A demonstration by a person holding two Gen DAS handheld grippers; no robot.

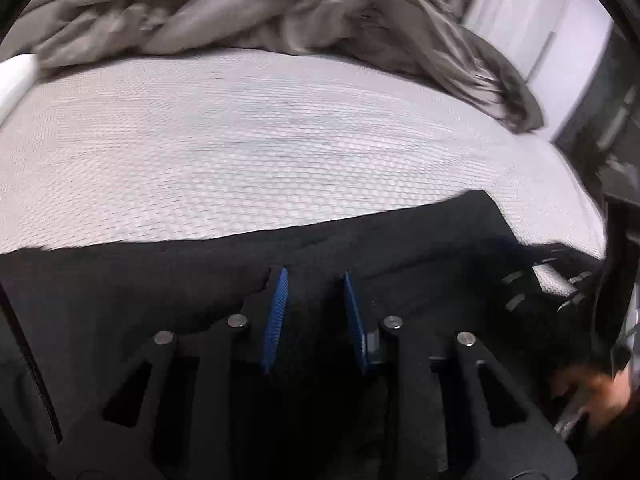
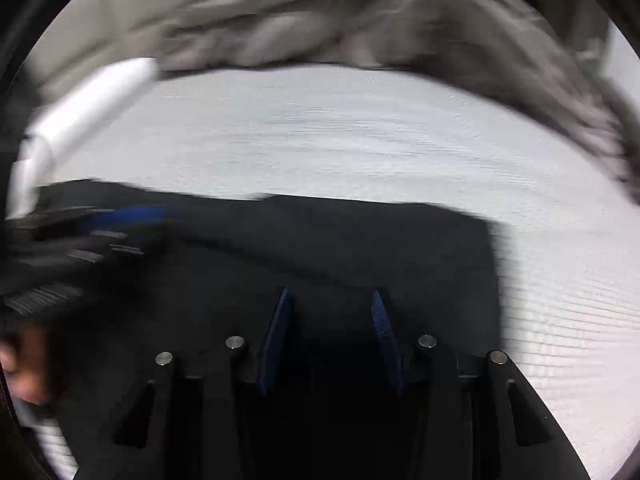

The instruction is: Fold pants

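Black pants [image 1: 200, 280] lie soft and limp on the mattress [image 1: 240, 140]; hold at edges. Left gripper [image 1: 316, 280] and right gripper [image 2: 330, 300]: jaws open, empty.

Matte black left tool [image 1: 316, 280] and right tool [image 2: 330, 300]: blue ribbed pads [image 1: 277, 312], silver pivot pins [image 1: 165, 337], triangular cutouts. Bare skin on hand [image 1: 592, 396], blurred.

A white mesh-textured mattress [image 1: 256, 148] fills the middle of both views; a crumpled grey blanket [image 1: 248, 12] lies bunched along its far edge, trailing down the right side; a white pillow [image 1: 16, 76] sits at far left.
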